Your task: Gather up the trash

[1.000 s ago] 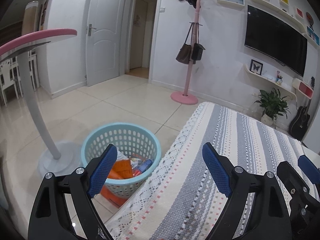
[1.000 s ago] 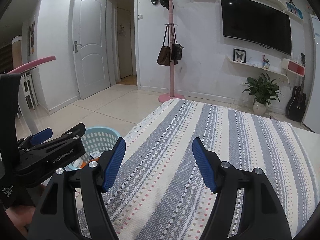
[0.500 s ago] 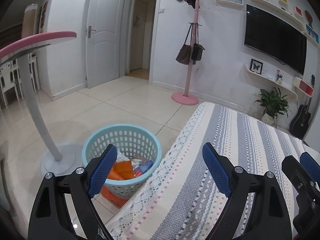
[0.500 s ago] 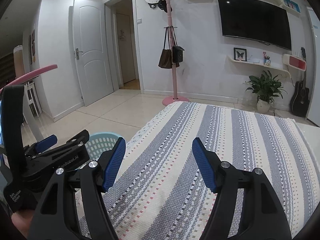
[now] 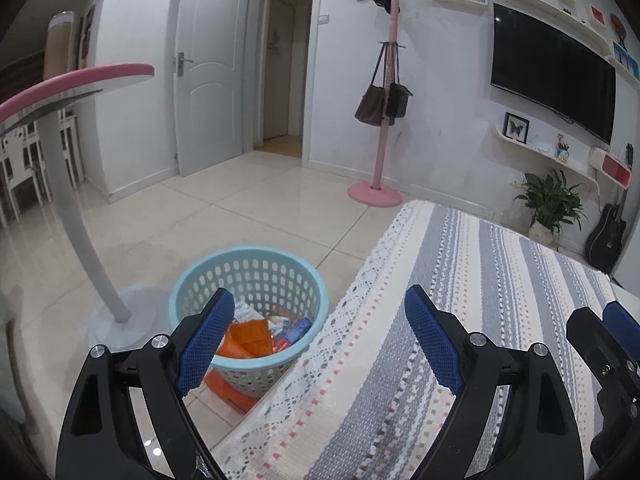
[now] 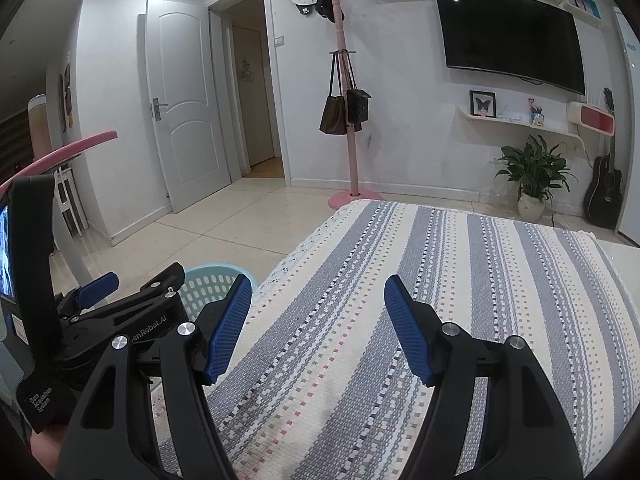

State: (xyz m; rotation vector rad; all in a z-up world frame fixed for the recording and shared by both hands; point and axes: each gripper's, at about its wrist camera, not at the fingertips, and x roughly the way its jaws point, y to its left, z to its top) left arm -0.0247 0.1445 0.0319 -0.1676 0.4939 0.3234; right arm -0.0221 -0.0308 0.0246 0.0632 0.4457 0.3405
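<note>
1. Left tongs (image 5: pixel 316 336) and right tongs (image 6: pixel 318 330) both spread wide, nothing between them, hovering over the desk's (image 6: pixel 400 320) near-left stretch.
2. Trash (image 5: pixel 256 336) sits in the blue basket (image 5: pixel 188 292) on the floor, just off the desk's left edge.
3. One orange packet (image 5: pixel 230 394) lies beside the basket; I'd reach low for it, squarely.

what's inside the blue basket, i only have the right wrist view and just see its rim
Observer: The left wrist view looks into the basket: orange packets and other wrappers lie at the bottom.
Operator: anything on the floor near it
Observer: Yes, an orange pack lies on the tiles, partly under the basket.
Operator: is the left gripper carrying something
Observer: No, the left gripper has its fingers wide apart with nothing between them.
</note>
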